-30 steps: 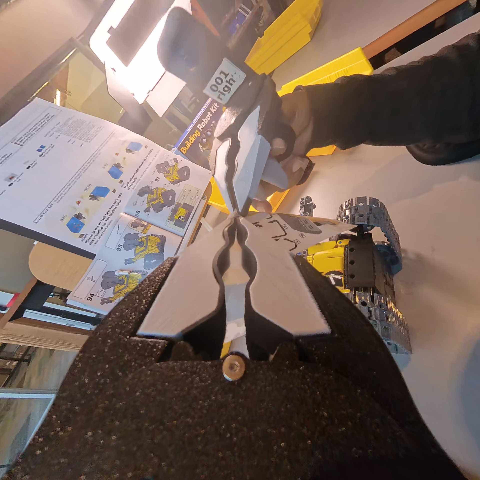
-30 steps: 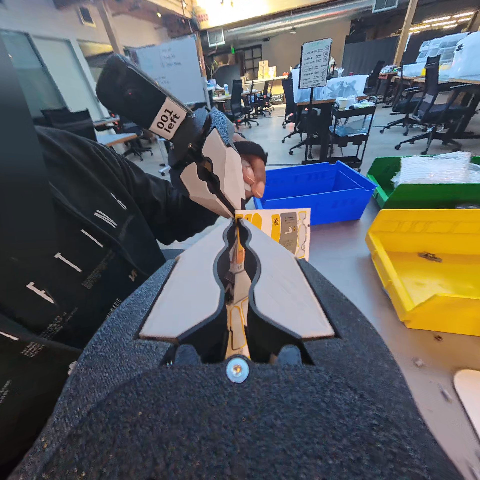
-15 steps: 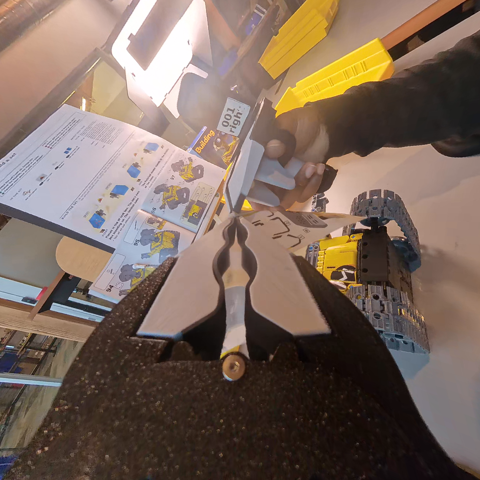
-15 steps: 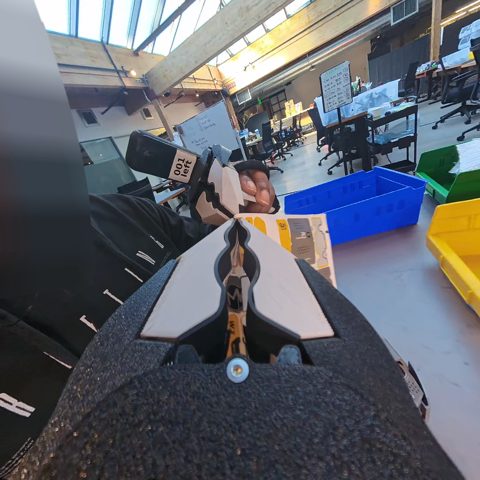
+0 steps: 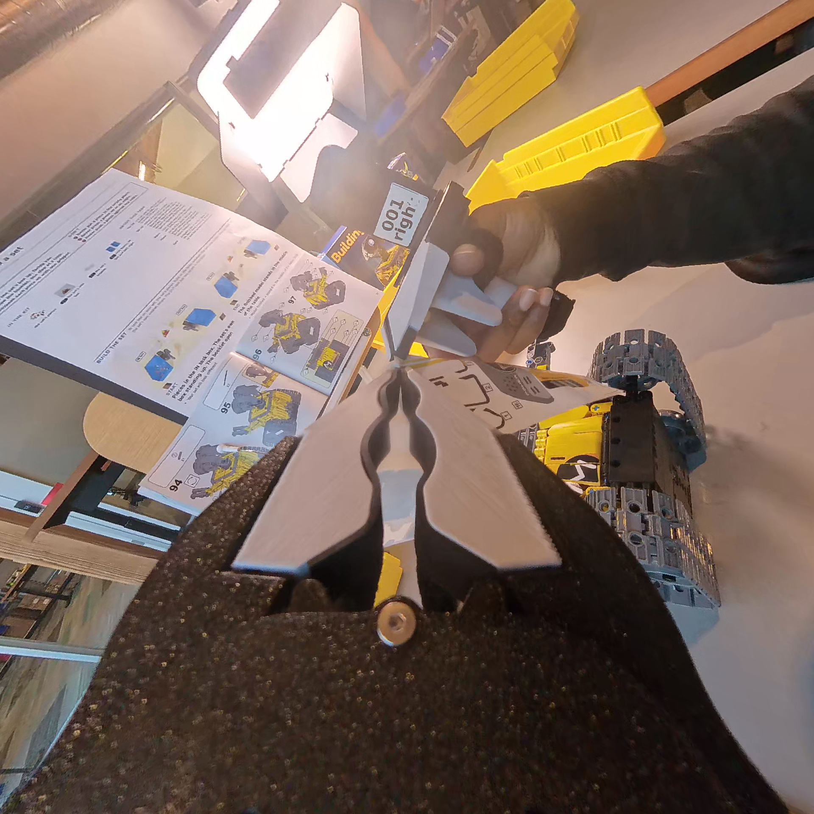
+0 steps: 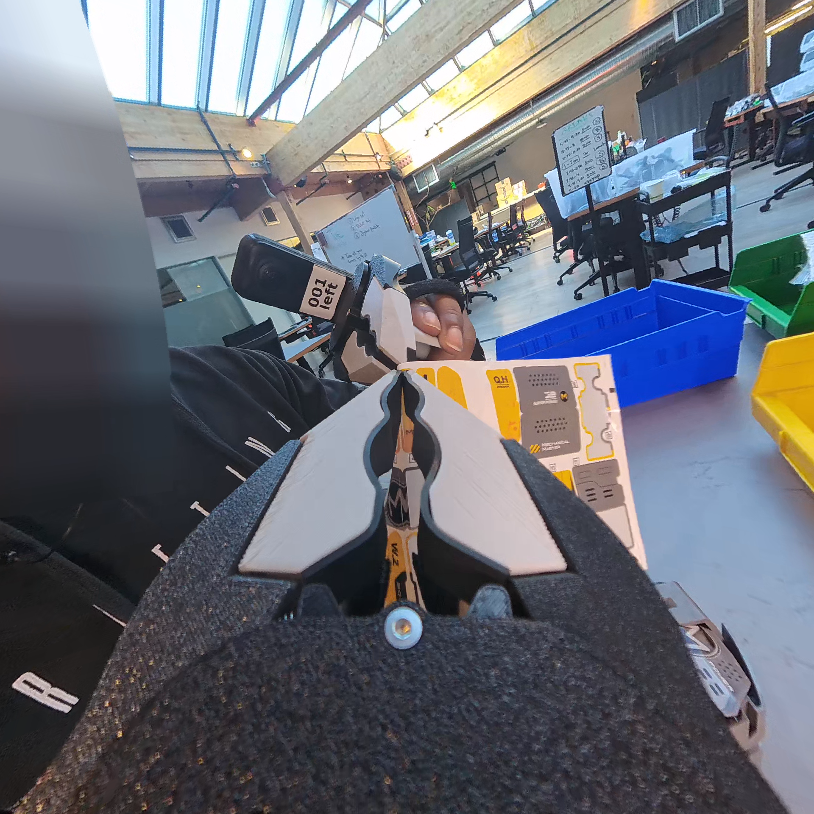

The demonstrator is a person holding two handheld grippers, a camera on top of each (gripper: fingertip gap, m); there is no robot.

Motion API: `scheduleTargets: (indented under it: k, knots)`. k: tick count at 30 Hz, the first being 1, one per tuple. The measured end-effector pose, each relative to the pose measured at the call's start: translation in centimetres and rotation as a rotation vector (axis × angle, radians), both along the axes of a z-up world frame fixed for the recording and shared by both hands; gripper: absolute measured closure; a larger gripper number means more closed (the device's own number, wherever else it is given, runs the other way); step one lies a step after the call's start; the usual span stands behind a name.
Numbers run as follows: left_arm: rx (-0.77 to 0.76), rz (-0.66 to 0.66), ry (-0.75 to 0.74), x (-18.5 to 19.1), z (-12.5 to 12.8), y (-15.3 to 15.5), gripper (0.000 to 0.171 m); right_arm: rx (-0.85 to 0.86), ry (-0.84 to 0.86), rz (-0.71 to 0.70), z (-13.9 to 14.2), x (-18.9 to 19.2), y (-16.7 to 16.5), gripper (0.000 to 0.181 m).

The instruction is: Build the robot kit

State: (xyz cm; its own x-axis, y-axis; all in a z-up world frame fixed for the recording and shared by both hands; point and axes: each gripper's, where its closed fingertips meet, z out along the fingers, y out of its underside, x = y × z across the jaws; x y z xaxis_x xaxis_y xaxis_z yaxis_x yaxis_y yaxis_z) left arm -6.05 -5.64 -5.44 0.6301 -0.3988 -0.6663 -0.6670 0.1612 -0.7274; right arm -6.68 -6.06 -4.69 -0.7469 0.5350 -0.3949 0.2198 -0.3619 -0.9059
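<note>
1. Counting two grippers and one sticker sheet (image 6: 550, 423) pinched between them, held up in the air above the table (image 6: 713, 484).
2. Left gripper (image 5: 400, 371) clamping narrow on the sheet's (image 5: 497, 392) corner, fingers (image 5: 467, 475) pressed nearly together with the sheet running down the slot between them.
3. Right gripper (image 6: 401, 374) likewise closed tight on the sheet, printed face turning out to its right side.
4. Meeting tip to tip: right gripper (image 5: 396, 348) angling down from above in the left wrist view, left gripper (image 6: 387, 348) tilting in from upper left in the right wrist view.
5. Wrapping each handle, one hand: right hand (image 5: 511, 264) in a black sleeve, left hand (image 6: 440, 321) with fingers curled over the trigger.
6. Sitting just under the sheet on the table, one tracked yellow model (image 5: 634, 475).
7. Lying open to the left, one booklet (image 5: 264, 374), with a larger printed page (image 5: 132, 282) overlapping it.
8. Counting bins on the far side: one blue bin (image 6: 638, 334), one green bin (image 6: 775, 286), one yellow bin (image 6: 788, 414), all well apart from the sheet.
9. Leaving bare table between the sheet's right edge and the yellow bin.
</note>
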Motion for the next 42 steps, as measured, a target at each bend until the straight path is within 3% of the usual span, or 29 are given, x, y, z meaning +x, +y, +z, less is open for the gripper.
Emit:
scheduleTargets:
  k: [16, 21, 25, 29, 32, 35, 38, 42]
  knots:
    - [-0.011, 0.014, -0.089, -1.5, 0.6, -0.6, 0.171, 0.029, 0.062, -0.092, 1.2, 0.2, 1.4, 0.181]
    - [-0.061, 0.025, -0.255, -4.4, 0.9, -1.0, 0.171, -0.001, 0.124, -0.172, 2.6, 0.6, 3.4, 0.181]
    - [-0.131, 0.083, -0.399, -9.1, 0.3, -0.3, 0.171, 0.000, 0.166, -0.244, 3.6, 1.2, 5.3, 0.181]
    - [-0.294, 0.178, -0.542, -14.7, -4.0, 1.4, 0.171, 0.016, 0.182, -0.288, 3.9, 1.6, 6.3, 0.181]
    - [-0.550, 0.225, -0.621, -15.3, -9.8, 0.5, 0.171, 0.032, 0.189, -0.311, 4.0, 1.9, 6.7, 0.181]
    - [-0.805, 0.355, -0.550, -15.3, -15.8, -2.5, 0.171, 0.065, 0.196, -0.332, 4.0, 2.1, 7.1, 0.181]
    - [-0.949, 0.607, -0.372, -17.5, -20.8, -4.9, 0.171, 0.065, 0.184, -0.331, 3.6, 1.7, 7.5, 0.181]
    - [-1.001, 0.875, -0.112, -21.2, -23.2, -6.6, 0.164, 0.056, 0.156, -0.315, 2.7, 1.1, 7.2, 0.181]
